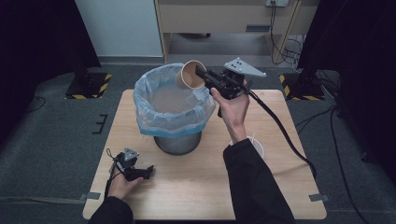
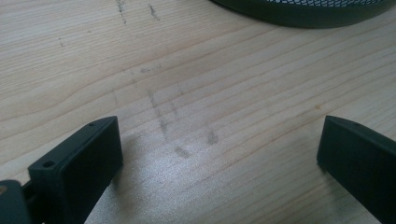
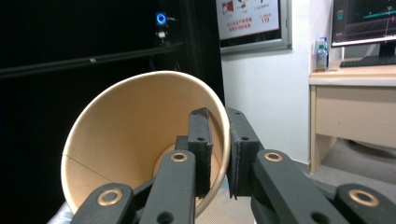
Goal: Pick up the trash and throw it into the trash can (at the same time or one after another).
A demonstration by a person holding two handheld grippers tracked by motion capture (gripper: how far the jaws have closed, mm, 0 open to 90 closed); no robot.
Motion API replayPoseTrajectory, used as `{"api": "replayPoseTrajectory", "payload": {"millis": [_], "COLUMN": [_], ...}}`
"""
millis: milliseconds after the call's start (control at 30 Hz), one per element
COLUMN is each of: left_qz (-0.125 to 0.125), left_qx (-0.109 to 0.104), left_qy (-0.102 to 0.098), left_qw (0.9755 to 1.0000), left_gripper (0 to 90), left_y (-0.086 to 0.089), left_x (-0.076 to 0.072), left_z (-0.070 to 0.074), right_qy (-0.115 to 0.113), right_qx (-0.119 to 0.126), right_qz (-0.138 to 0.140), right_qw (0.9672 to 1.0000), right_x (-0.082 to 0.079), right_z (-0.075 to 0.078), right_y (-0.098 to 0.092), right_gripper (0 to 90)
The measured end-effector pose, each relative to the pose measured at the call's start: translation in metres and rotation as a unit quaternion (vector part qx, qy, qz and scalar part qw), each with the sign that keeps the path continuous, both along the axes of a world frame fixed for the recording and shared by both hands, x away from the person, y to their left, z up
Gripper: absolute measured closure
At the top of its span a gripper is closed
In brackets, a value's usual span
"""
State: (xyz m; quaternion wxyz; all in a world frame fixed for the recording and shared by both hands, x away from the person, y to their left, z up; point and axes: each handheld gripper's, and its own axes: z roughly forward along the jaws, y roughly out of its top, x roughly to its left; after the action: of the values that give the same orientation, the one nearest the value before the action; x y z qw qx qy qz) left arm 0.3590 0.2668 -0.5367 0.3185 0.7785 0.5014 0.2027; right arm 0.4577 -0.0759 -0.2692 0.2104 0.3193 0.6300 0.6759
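A brown paper cup (image 1: 190, 74) hangs tipped on its side over the far right rim of the bin (image 1: 177, 141), its mouth facing the camera. My right gripper (image 1: 203, 74) is shut on the cup's wall, one jaw inside and one outside, as the right gripper view shows on the paper cup (image 3: 135, 140) with my right gripper (image 3: 219, 126) pinching its rim. The bin is a dark mesh can lined with a pale blue bag (image 1: 170, 100). My left gripper (image 1: 148, 171) rests low on the table at the front left, open, with bare wood between its jaws; left gripper (image 2: 219, 149).
The wooden table (image 1: 280, 186) carries a white round lid or plate (image 1: 258, 145) partly hidden behind the right forearm. The bin's dark base (image 2: 303, 11) lies just ahead of the left gripper. A black cable (image 1: 280, 130) trails off the table's right side.
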Motion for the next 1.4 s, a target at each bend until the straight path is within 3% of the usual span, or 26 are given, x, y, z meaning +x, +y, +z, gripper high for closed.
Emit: {"api": "replayPoseTrajectory", "payload": {"millis": [100,233,333,533,633,767,800,833,900,1033,1067,1233,1267,1300,1400], "left_qz": [0.000,0.000,0.000,-0.001,0.000,-0.001,-0.001,0.000,0.000,0.001,0.001,0.001,0.001,0.001,0.001], "left_qx": [0.000,0.000,0.000,0.000,0.000,0.001,0.001,0.001,0.001,0.001,0.001,0.001,0.001,0.001,0.001], "left_qy": [0.000,0.000,0.000,0.000,0.000,0.001,0.001,0.001,0.001,0.001,0.001,0.001,0.001,0.001,0.001], "left_qw": [1.0000,1.0000,1.0000,1.0000,1.0000,1.0000,1.0000,1.0000,1.0000,1.0000,1.0000,1.0000,1.0000,1.0000,1.0000], "left_gripper": [0.0,0.0,0.0,0.0,0.0,0.0,0.0,0.0,0.0,0.0,0.0,0.0,0.0,0.0,0.0], "left_y": [0.000,0.000,0.000,0.000,0.000,0.000,0.000,0.000,-0.001,-0.001,-0.001,-0.001,-0.001,-0.001,-0.001], "left_x": [0.000,0.000,0.000,0.000,0.000,0.000,0.000,0.000,0.000,0.000,0.000,0.000,0.000,0.000,0.000], "left_z": [0.000,0.000,0.000,0.000,0.000,0.000,0.000,0.000,0.000,0.000,0.000,0.000,0.000,0.000,0.000], "right_qy": [0.006,0.013,0.012,-0.020,-0.024,-0.028,-0.028,-0.028,-0.025,-0.010,-0.010,0.024,0.024,0.040,0.064], "right_qx": [-0.007,-0.024,-0.028,-0.024,-0.018,-0.020,-0.020,-0.022,-0.029,-0.035,-0.035,-0.068,-0.068,-0.075,-0.087], "right_qz": [0.004,0.015,0.019,-0.003,-0.021,-0.051,-0.051,-0.065,-0.077,-0.100,-0.100,-0.124,-0.124,-0.128,-0.131], "right_qw": [0.9999,0.9995,0.9994,0.9995,0.9993,0.9981,0.9981,0.9973,0.9963,0.9943,0.9943,0.9897,0.9897,0.9881,0.9855], "right_x": [0.005,0.010,0.009,-0.007,-0.015,-0.024,-0.024,-0.030,-0.035,-0.046,-0.046,-0.060,-0.060,-0.063,-0.068], "right_z": [-0.007,-0.015,-0.015,0.005,0.010,0.011,0.011,0.008,0.005,-0.009,-0.009,-0.044,-0.044,-0.060,-0.085], "right_y": [0.008,0.016,0.015,-0.013,-0.033,-0.067,-0.067,-0.085,-0.098,-0.128,-0.128,-0.154,-0.154,-0.159,-0.165], "right_gripper": [81.6,73.5,71.9,65.2,61.6,58.6,58.6,57.0,56.2,55.8,55.8,55.4,55.4,55.5,55.4]}}
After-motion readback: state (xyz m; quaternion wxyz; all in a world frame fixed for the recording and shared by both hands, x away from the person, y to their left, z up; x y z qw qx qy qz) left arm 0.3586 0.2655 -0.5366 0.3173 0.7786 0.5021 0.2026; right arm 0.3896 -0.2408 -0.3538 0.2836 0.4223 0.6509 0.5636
